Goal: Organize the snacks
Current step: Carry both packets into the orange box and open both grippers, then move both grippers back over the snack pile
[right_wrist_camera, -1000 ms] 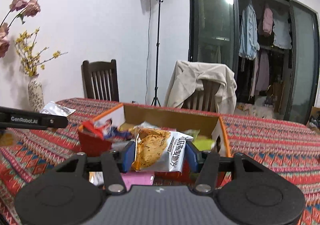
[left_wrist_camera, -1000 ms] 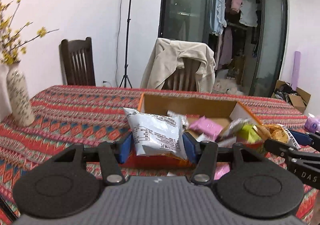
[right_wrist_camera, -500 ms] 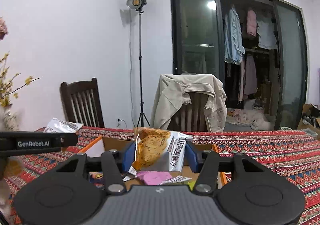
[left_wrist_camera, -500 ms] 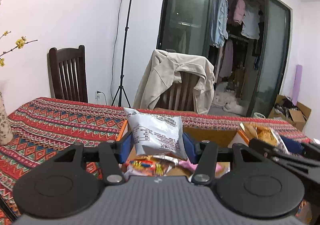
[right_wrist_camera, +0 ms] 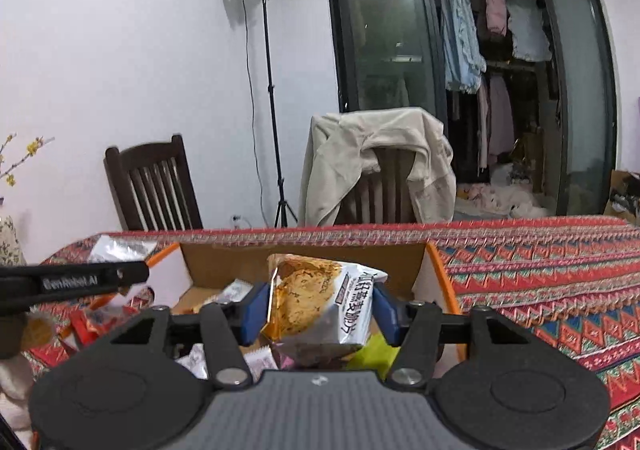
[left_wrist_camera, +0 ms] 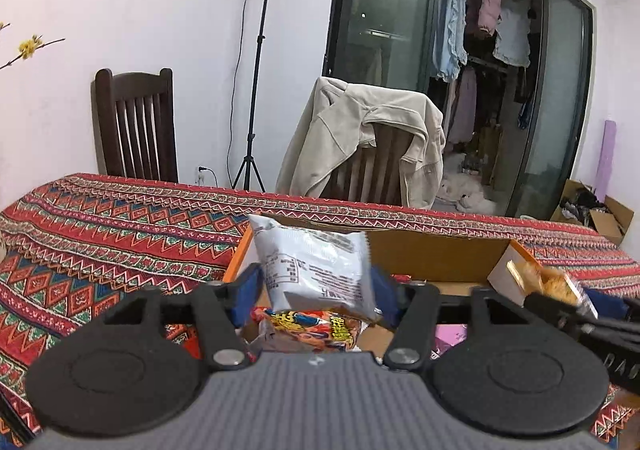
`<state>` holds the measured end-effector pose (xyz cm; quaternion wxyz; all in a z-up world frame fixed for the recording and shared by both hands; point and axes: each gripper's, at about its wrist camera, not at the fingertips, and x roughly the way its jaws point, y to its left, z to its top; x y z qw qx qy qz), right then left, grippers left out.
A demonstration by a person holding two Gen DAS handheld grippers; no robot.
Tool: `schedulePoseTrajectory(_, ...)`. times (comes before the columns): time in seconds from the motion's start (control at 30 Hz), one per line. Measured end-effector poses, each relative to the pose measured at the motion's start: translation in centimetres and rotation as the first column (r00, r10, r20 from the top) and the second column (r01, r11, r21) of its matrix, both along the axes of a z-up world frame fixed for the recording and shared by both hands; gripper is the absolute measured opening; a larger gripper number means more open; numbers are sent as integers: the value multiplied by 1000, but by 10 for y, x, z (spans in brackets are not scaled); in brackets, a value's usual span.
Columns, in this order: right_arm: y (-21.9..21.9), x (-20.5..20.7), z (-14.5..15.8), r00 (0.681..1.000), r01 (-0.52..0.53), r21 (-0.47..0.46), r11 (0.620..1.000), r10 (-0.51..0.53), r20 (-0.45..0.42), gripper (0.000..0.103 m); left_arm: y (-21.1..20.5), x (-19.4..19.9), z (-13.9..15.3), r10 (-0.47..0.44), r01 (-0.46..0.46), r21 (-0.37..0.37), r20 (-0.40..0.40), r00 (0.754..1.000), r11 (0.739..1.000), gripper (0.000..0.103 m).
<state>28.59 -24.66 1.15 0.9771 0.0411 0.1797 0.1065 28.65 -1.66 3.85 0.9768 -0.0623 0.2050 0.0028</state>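
My left gripper (left_wrist_camera: pixel 316 286) hangs over the open cardboard box (left_wrist_camera: pixel 432 258) with a white snack packet (left_wrist_camera: pixel 312 262) upright between its blue pads. The jaws are opening, and the pads still touch the packet's sides. My right gripper (right_wrist_camera: pixel 320 310) hovers over the same box (right_wrist_camera: pixel 304 258), jaws also opening, with an orange-and-white crisp packet (right_wrist_camera: pixel 312 298) still between its pads. Several packets lie in the box below, among them a red-yellow one (left_wrist_camera: pixel 312 326), a pink one (left_wrist_camera: pixel 450 334) and a yellow-green one (right_wrist_camera: pixel 372 354). In each view the other gripper shows at the edge.
The box sits on a table with a red patterned cloth (left_wrist_camera: pixel 120 234). Behind the table stand a dark wooden chair (left_wrist_camera: pixel 136 130), a chair draped with a beige jacket (left_wrist_camera: pixel 368 142) and a light stand (left_wrist_camera: pixel 256 62). A vase (right_wrist_camera: pixel 8 242) is at the far left.
Both grippers have travelled forward with their packets and now hang over the box's inside. The right gripper's pads stand slightly wider apart; both packets keep their place between the pads.
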Motion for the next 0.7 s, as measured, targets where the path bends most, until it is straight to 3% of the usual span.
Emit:
schedulePoseTrajectory(0.1, 0, 2, -5, 1000, -2, 5, 1000, 2, -20, 69, 3, -2, 0, 5, -5, -11, 14, 1000, 1000, 88)
schedulePoseTrajectory(0.17, -2, 3, -5, 999, -8, 21, 1000, 8, -32, 88, 3, -5, 0, 12, -11, -17, 22, 1000, 1000, 103)
schedulePoseTrajectory(0.27, -5, 2, -4, 999, -11, 47, 999, 13, -37, 103, 4, -8, 2, 28, -27, -15, 40, 999, 1000, 103)
schedulePoseTrajectory(0.7, -8, -13, 4, 1000, 15, 54, 998, -15, -8, 103, -2, -23, 15, 23, -22, -19, 77, 997, 1000, 103)
